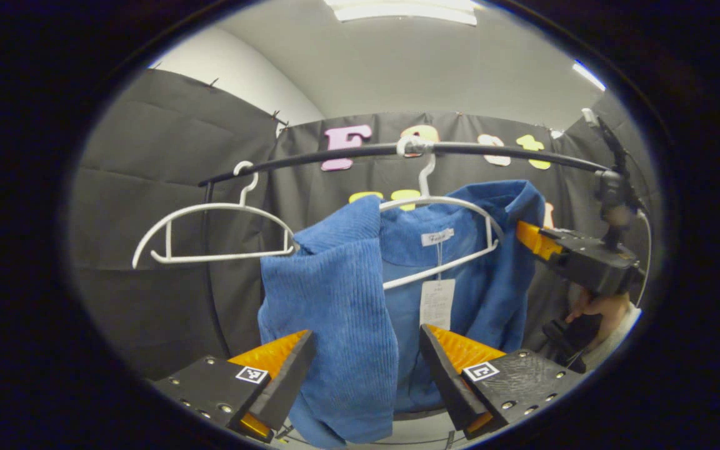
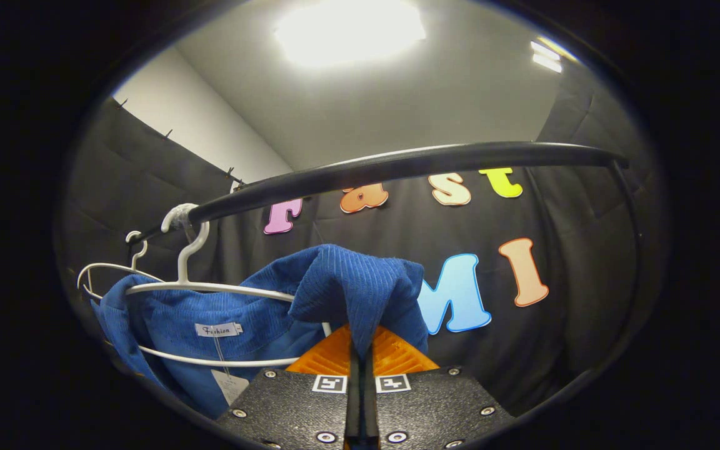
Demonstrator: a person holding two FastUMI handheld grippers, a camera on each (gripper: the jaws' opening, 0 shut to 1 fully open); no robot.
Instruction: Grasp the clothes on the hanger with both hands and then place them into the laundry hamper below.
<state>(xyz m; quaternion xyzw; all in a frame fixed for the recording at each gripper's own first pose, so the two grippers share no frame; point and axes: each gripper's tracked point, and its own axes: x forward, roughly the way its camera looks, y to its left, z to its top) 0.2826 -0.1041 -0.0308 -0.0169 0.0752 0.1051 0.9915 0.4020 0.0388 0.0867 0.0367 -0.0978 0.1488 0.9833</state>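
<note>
right gripper [image 2: 361, 350] pinches jacket [image 2: 360, 287] | left gripper [image 1: 366, 369] spread

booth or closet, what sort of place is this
Most likely a small recording booth set up as a closet corner: black cloth walls, a black rail carrying white hangers, a blue garment on one, and a plain ceiling with light panels.

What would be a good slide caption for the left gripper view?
Open left tool straddles a blue garment on a white hanger, while the right tool grips its far shoulder.
</note>
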